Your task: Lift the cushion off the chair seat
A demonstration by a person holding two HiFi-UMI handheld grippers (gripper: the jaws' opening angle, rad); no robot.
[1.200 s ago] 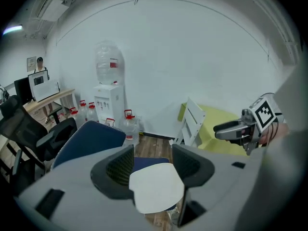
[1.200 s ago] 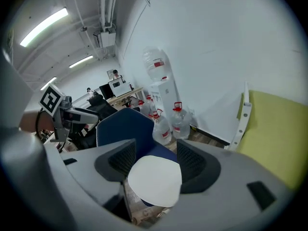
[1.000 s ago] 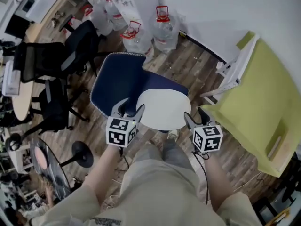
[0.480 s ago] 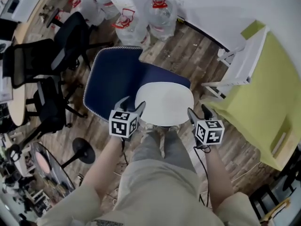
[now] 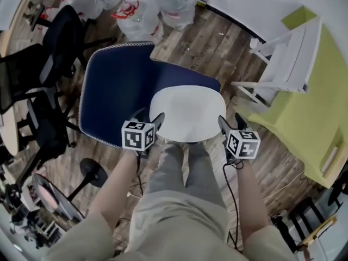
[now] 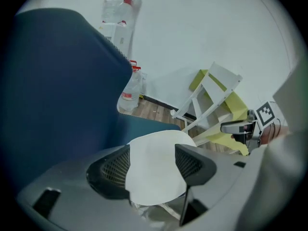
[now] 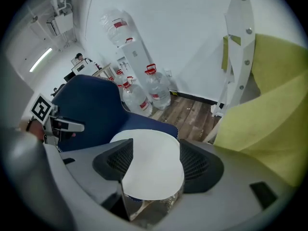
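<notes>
From above, one white cushion [image 5: 187, 113] lies on the seat of one navy chair [image 5: 117, 83]. A person [image 5: 185, 211] stands at its front edge with two grippers held down toward it. The left gripper [image 5: 150, 118] is at the cushion's front left corner and the right gripper [image 5: 231, 124] at its front right corner. Whether either touches the fabric cannot be told from here. Three water jugs [image 5: 176, 1] stand on the wooden floor [image 5: 217, 53] behind the chair. At least two black office chairs [image 5: 65, 34] crowd the left. One white folding frame [image 5: 288, 64] carrying a yellow-green pad [image 5: 321, 113] leans at the right.

In the left gripper view, its two jaws are spreading apart. The cushion [image 6: 154, 162] shows through the gap, but neither pad presses on it, so nothing is pinched. The chair's blue back fills the left. One jug [image 6: 130, 93] stands by the wall, and the other gripper [image 6: 243, 129] hangs at the far right in front of the frame.

In the right gripper view, both jaws are likewise widening and grip nothing. The cushion [image 7: 151, 162] is seen between them, flat on the seat. At least three jugs [image 7: 156, 88] line the wall beyond, and the yellow-green pad [image 7: 269, 109] fills the right.
</notes>
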